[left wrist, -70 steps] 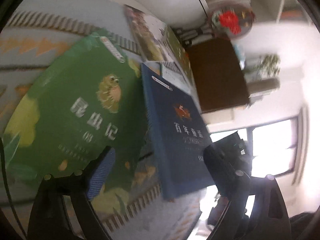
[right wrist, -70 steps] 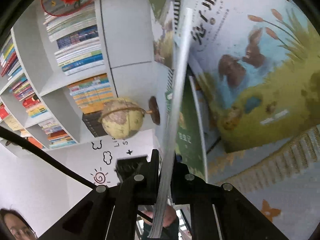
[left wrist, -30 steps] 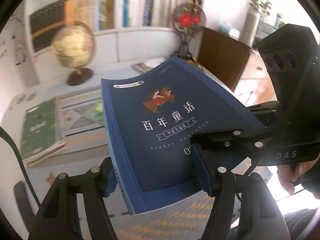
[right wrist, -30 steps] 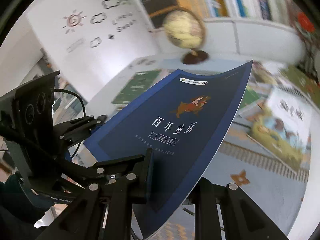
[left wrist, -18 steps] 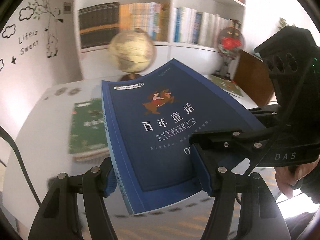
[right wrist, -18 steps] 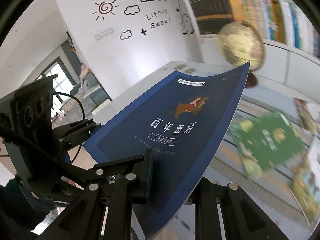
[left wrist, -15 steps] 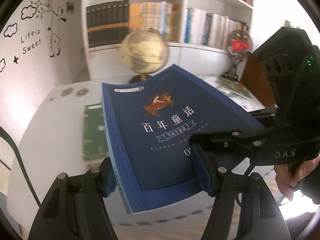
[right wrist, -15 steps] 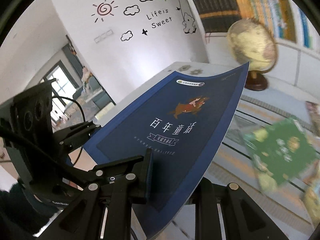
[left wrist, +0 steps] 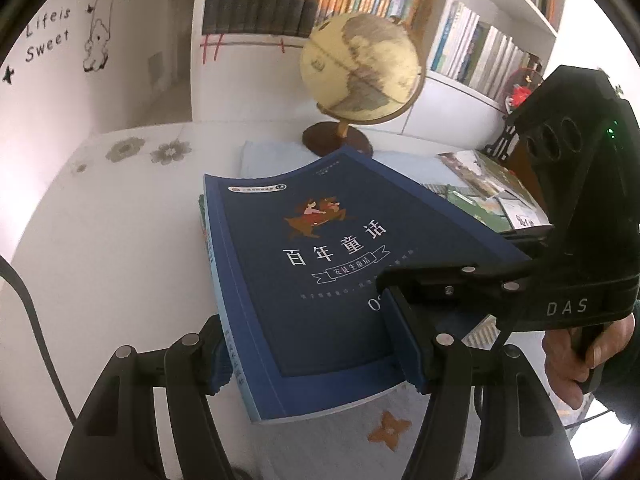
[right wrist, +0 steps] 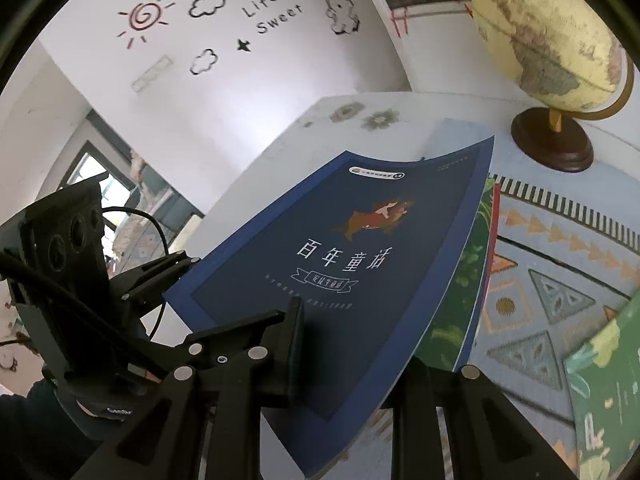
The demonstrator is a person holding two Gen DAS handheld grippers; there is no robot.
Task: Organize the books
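Bookshelves point(left wrist: 472, 52) fill the wall at twelve o'clock, with a globe point(left wrist: 362, 76) standing at the far edge of the white tabletop point(left wrist: 120, 248). Your blue book point(left wrist: 320, 264) is at the centre, carried over a green book point(right wrist: 468, 280) that lies on a patterned mat point(right wrist: 560, 280).

Judging by the sag along its far edge, the blue book is a bendy paperback, light but floppy, with a cover that looks slick. Hold it near the bottom corners and support both sides.

Your left gripper point(left wrist: 316, 356) tilts downward, jaws clamped across the book's width at its near end. Your right gripper point(right wrist: 352, 356), at about three o'clock of the left one, also tilts downward; its jaws are opening, the book's corner still between them, pads pressing on it.
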